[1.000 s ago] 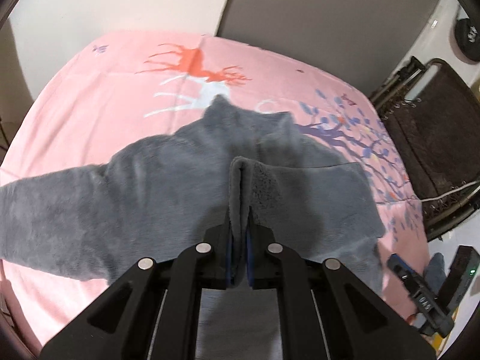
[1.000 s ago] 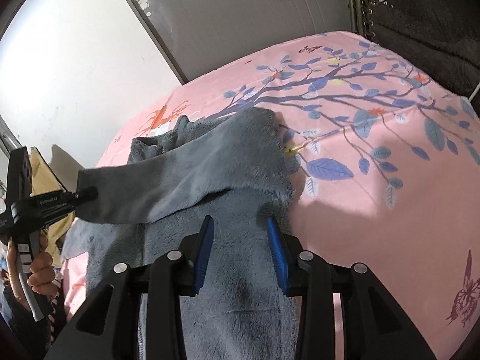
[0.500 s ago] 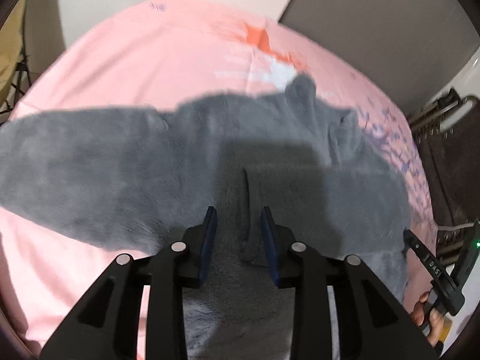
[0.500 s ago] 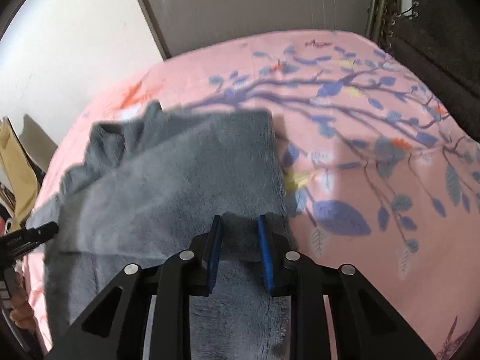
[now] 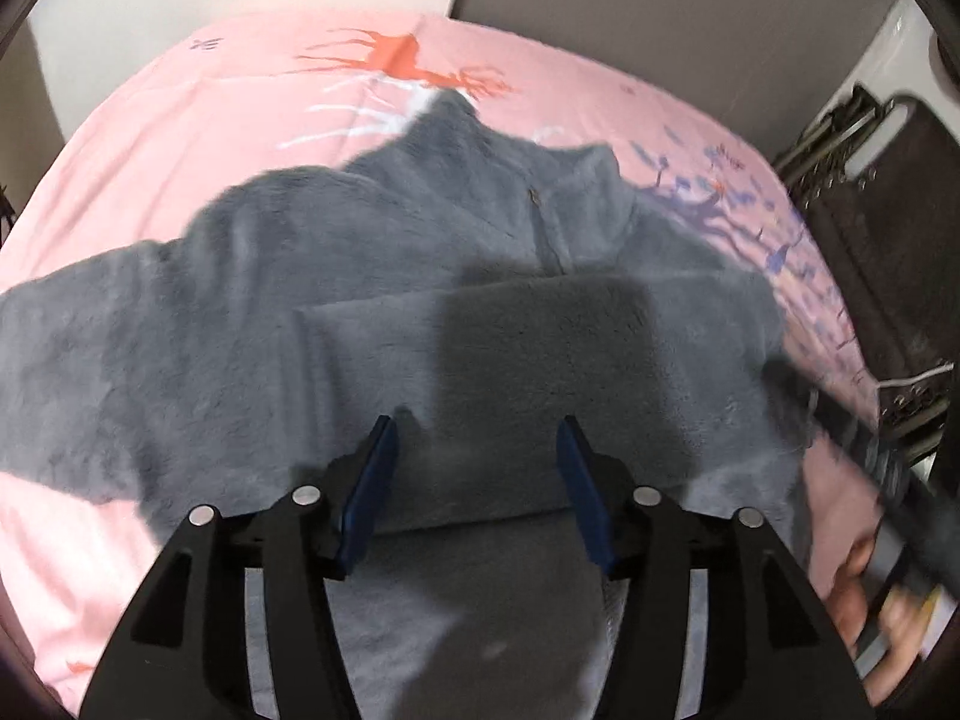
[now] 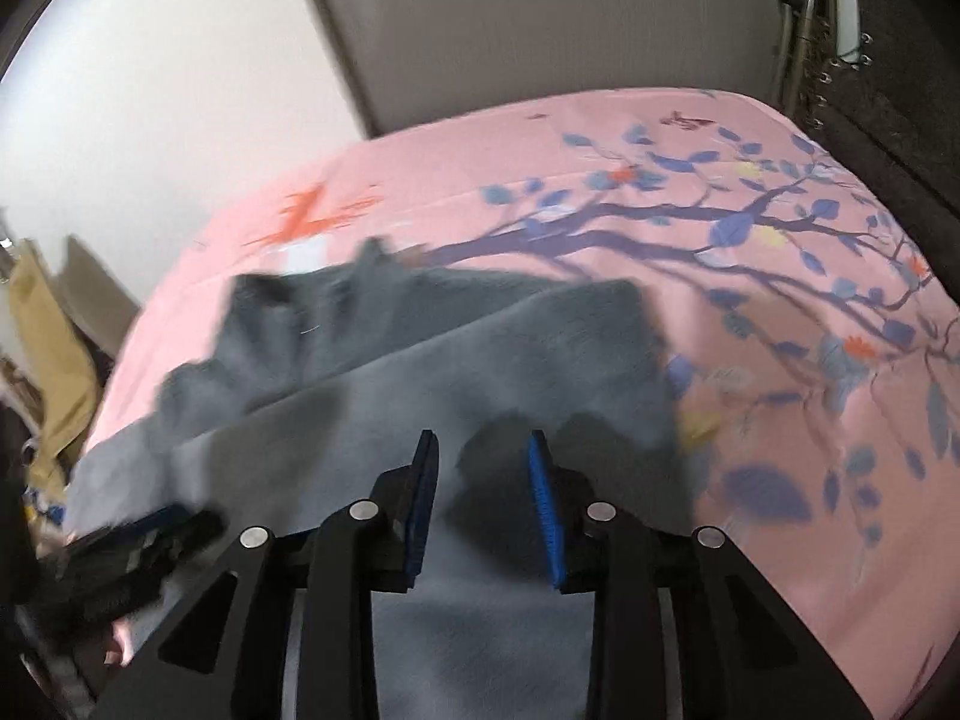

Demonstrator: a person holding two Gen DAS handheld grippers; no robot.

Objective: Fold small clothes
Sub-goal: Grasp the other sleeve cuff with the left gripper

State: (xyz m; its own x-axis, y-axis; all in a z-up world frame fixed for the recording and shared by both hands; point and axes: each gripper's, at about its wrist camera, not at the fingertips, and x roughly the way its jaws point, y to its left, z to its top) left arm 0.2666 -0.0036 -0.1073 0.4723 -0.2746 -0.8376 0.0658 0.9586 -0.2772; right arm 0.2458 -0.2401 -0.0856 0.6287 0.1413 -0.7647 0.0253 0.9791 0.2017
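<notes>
Hovering over the grey fleece top [image 5: 300,324], your left tool [image 5: 474,483] is spread wide, holding nothing; the top lies flat on the pink bedsheet [image 5: 198,120], one sleeve [image 5: 540,330] folded across. Your right tool [image 6: 483,495] gapes empty too.

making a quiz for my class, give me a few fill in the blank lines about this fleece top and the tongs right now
1. The grey fleece top lies on a sheet whose main colour is ____.
2. The left tongs stand ____, with nothing between the pads.
3. One sleeve is folded across the ____ of the top.
4. The right tongs are ____ too, above the fleece.

Missing words: pink; open; body; open
</notes>
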